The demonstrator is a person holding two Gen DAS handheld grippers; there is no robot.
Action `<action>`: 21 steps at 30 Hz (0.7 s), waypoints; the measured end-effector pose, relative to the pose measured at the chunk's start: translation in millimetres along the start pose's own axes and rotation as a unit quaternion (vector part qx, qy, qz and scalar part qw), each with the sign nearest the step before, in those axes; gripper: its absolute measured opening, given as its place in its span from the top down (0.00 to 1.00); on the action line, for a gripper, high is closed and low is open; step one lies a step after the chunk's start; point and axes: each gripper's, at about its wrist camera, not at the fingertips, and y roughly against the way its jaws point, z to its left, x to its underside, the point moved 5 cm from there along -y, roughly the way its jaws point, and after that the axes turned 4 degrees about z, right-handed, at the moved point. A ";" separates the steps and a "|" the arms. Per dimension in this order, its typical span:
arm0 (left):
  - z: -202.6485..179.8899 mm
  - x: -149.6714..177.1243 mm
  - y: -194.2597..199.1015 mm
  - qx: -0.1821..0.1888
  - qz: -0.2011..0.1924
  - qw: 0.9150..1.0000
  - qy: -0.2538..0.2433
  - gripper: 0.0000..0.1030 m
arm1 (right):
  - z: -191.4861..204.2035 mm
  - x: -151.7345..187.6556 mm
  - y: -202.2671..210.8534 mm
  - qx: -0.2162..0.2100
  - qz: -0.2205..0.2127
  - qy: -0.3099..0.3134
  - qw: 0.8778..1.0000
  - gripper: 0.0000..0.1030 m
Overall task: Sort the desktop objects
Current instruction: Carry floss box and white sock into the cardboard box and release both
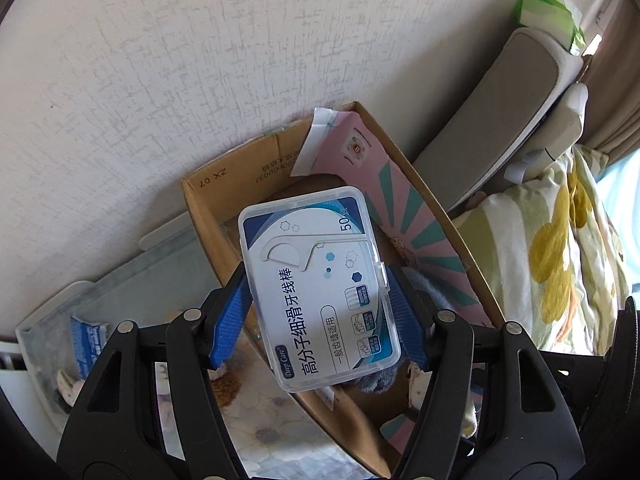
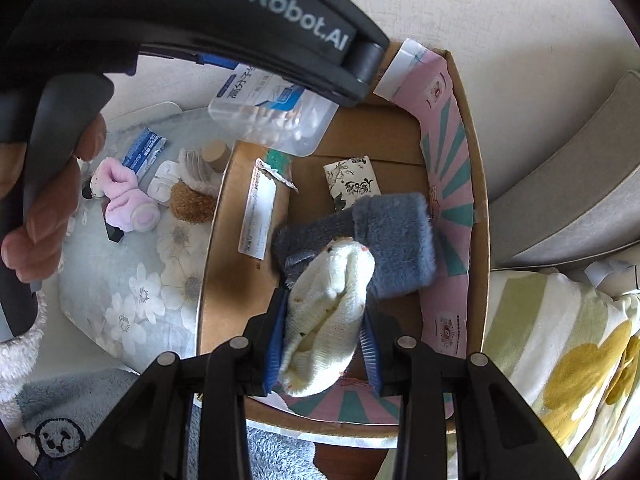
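Now carrying two items at once over the cardboard box [image 2: 478, 184], apparently mid-way through the drop-off step of the sorting.

Left gripper [image 1: 320, 316]: clamping a clear dental floss pick box [image 1: 316, 284] by its long edges, blue pads [image 1: 234, 320] pressing on both sides, jaws standing about half open because of the case's width. Hanging tilted above the near wall of the cardboard box, label facing the camera. Seen from the right wrist view, the same case [image 2: 276, 116] hovering over the box's far left corner, a person's hand [image 2: 44, 196] wrapping the grey handle.

Right gripper [image 2: 324, 344]: squeezing a cream sock [image 2: 328, 312] between narrowly parted pads, the fabric bulging out ahead of the fingertips. Lying just beyond it, a grey fuzzy sock [image 2: 384, 240] that seems to be touching the cream one; hard to tell whether hanging from it or resting on the box floor.

Already lying in the box: a pink patterned envelope [image 2: 444, 152] against the right wall, a small floral card [image 2: 352, 184], a white paper slip [image 2: 260, 216].

Still waiting on the floral cloth [image 2: 132, 280] outside: a pink plush toy [image 2: 124, 196], a blue packet [image 2: 146, 152], a brown fuzzy item [image 2: 192, 204].

Next, probably calling for lowering both loads inside the walls and opening the jaws, keeping the floss case clear of the rim.
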 end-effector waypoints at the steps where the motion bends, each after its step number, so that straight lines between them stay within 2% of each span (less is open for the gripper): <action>1: -3.3 -1.9 -4.0 -0.001 0.000 1.000 0.000 0.39 | -0.9 -0.7 -0.2 -0.001 0.000 -0.001 1.000 0.69; 14: -1.4 -3.7 -8.5 -0.008 0.006 1.000 -0.002 0.39 | -4.7 -4.2 -6.1 -0.012 0.011 -0.003 1.000 0.69; 16: 0.3 -5.7 -7.0 -0.007 0.000 1.000 -0.003 0.38 | -5.3 -5.5 -5.9 -0.012 0.010 -0.004 1.000 0.64; 17: 1.5 -7.2 -5.2 -0.010 -0.006 1.000 -0.001 0.34 | -5.8 -6.1 -5.3 -0.014 0.008 -0.008 1.000 0.57; 18: 3.1 -8.8 -2.7 -0.018 -0.012 1.000 0.001 0.19 | -6.3 -6.4 -3.9 -0.019 0.004 -0.014 1.000 0.45; 19: 5.3 -10.6 -0.3 -0.034 -0.016 0.999 0.003 0.09 | -7.0 -6.9 -2.9 -0.023 0.003 -0.019 1.000 0.38; 20: 7.2 -12.4 4.0 -0.049 -0.025 0.998 0.003 0.00 | -7.1 -6.9 -1.6 -0.027 0.002 -0.021 0.999 0.27; 21: 8.2 -14.0 9.6 -0.053 -0.038 0.998 0.001 0.00 | -6.9 -7.0 0.0 -0.031 -0.001 -0.022 0.999 0.26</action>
